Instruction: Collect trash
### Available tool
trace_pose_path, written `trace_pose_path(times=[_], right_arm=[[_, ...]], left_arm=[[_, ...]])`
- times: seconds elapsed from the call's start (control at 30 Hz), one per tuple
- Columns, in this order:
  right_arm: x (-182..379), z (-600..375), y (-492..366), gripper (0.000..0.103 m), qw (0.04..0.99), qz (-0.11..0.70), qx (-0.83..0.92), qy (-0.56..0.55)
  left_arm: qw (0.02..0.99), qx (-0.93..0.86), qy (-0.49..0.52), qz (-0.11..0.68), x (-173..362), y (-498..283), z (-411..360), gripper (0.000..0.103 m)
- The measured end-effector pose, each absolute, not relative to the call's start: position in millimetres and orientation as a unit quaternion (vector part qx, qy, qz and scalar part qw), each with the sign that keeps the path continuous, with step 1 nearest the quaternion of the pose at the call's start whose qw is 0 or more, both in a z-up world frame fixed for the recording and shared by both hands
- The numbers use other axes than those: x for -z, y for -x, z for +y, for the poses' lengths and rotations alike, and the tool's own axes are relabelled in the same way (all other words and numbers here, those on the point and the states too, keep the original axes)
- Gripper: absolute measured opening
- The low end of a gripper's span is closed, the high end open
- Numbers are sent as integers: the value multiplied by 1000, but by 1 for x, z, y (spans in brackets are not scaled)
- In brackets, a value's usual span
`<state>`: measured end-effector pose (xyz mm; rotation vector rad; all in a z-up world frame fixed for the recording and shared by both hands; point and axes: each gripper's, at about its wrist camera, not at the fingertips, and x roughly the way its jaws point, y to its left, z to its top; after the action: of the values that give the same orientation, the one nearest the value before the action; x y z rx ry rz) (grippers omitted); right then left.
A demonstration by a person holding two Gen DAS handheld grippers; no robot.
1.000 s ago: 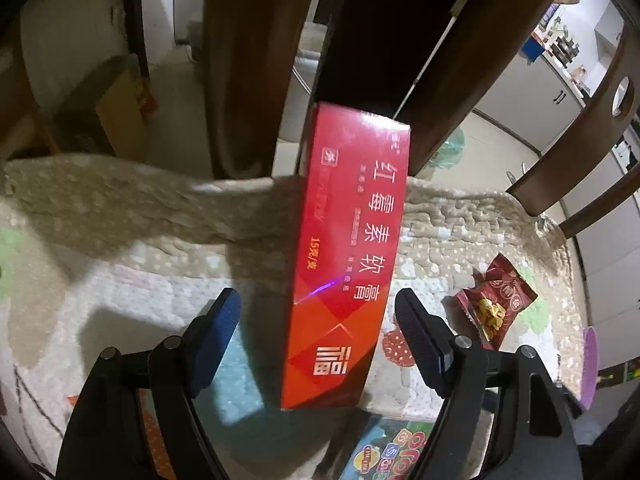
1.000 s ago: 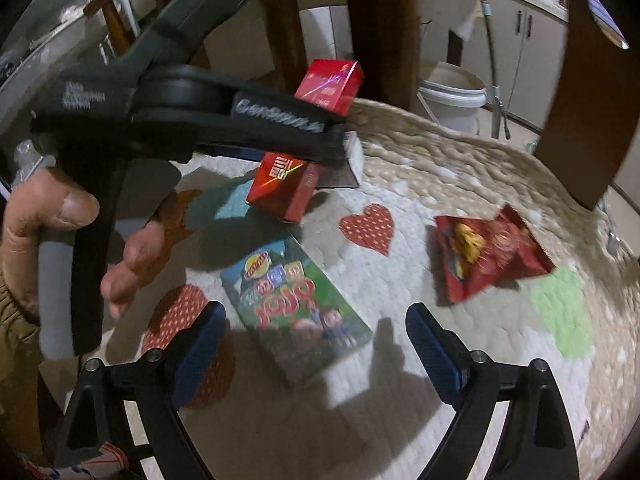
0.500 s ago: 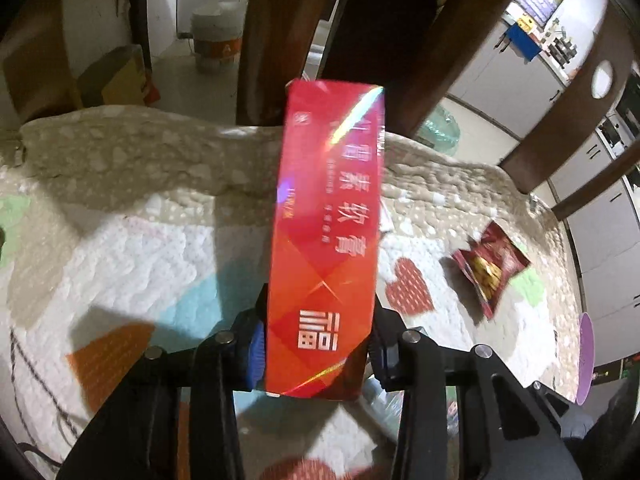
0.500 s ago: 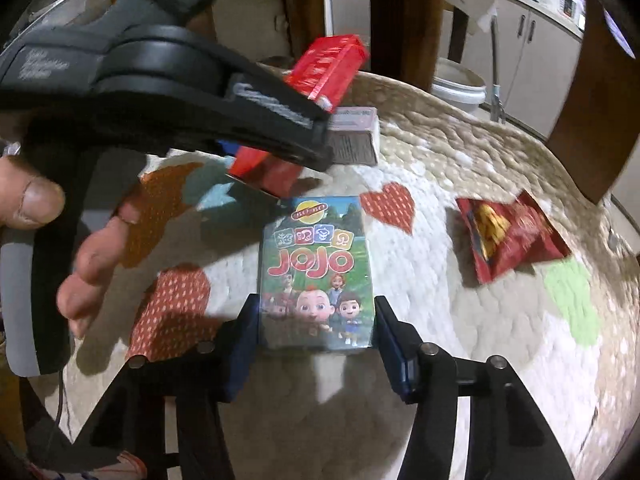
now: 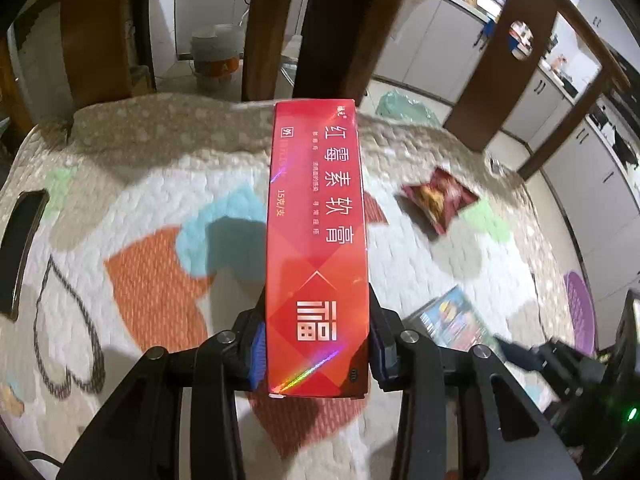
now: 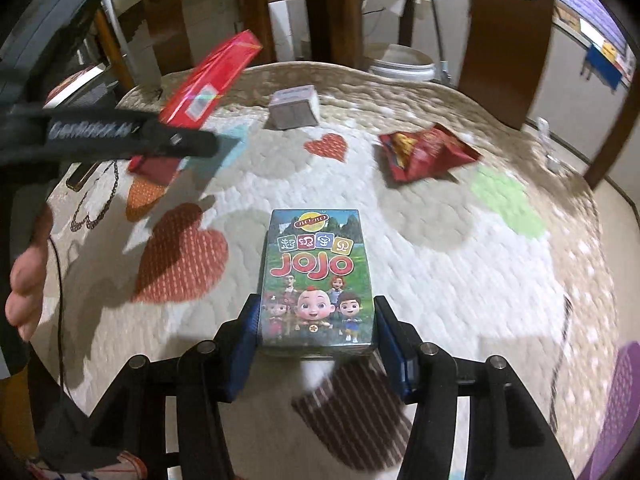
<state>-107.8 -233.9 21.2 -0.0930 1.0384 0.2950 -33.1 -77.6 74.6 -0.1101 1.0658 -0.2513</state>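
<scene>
The left gripper [image 5: 316, 344] clamps the red box [image 5: 318, 240] above the quilt [image 5: 160, 160]; the right gripper [image 6: 316, 340] clamps the JOJO box [image 6: 316, 280]. Only the right view shows a grey box [image 6: 294, 108] (snack bag [image 6: 428, 150] beside).

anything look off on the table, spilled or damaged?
Only the red snack packet: it lies crumpled and looks torn open on the quilted table cover. No spill visible. The small grey box sits upright; both held boxes look undamaged.
</scene>
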Motion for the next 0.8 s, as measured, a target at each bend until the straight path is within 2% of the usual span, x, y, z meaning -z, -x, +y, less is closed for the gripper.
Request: trace_pose_path(times=[0.27, 0.8], right_arm=[[-26, -268, 137, 59, 863, 496, -97, 13], [-53, -308, 183, 59, 877, 473, -62, -53]], left_arm=[[846, 122, 45, 517, -70, 74, -83, 38], [858, 130, 24, 496, -98, 129, -105, 38]])
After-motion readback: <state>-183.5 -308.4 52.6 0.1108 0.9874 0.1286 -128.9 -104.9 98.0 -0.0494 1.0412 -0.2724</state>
